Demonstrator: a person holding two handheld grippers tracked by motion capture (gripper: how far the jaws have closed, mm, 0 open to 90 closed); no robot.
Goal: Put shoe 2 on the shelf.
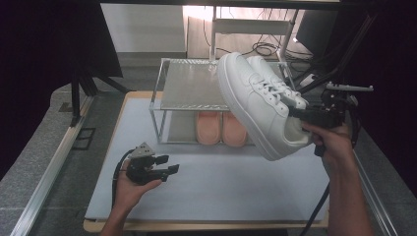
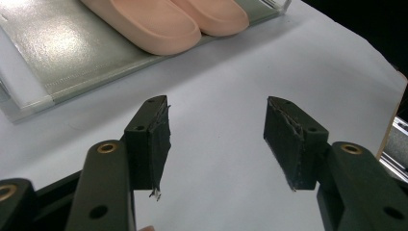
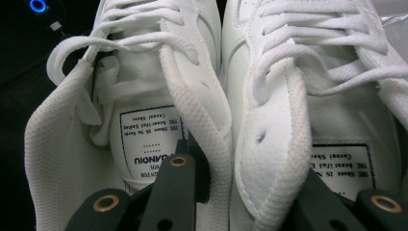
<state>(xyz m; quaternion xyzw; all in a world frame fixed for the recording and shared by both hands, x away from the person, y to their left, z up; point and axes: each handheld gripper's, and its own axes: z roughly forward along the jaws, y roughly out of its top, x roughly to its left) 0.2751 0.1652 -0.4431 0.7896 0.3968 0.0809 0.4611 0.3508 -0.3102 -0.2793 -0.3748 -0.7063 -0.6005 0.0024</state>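
White sneakers hang pinched in the right gripper, above the rack.

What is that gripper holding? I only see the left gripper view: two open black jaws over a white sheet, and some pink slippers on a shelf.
Observer: That gripper holds nothing. In the high view the right gripper carries a pair of white sneakers in the air, in front of the two-tier rack.
Operator: How does it grip two shoes at once?
Observer: The right gripper view shows one jaw inside each shoe, with the two inner collars pinched together between them.
Operator: Is the rack's top shelf free?
Observer: Yes, in the high view the top shelf is bare; the pink slippers sit on the lower one.
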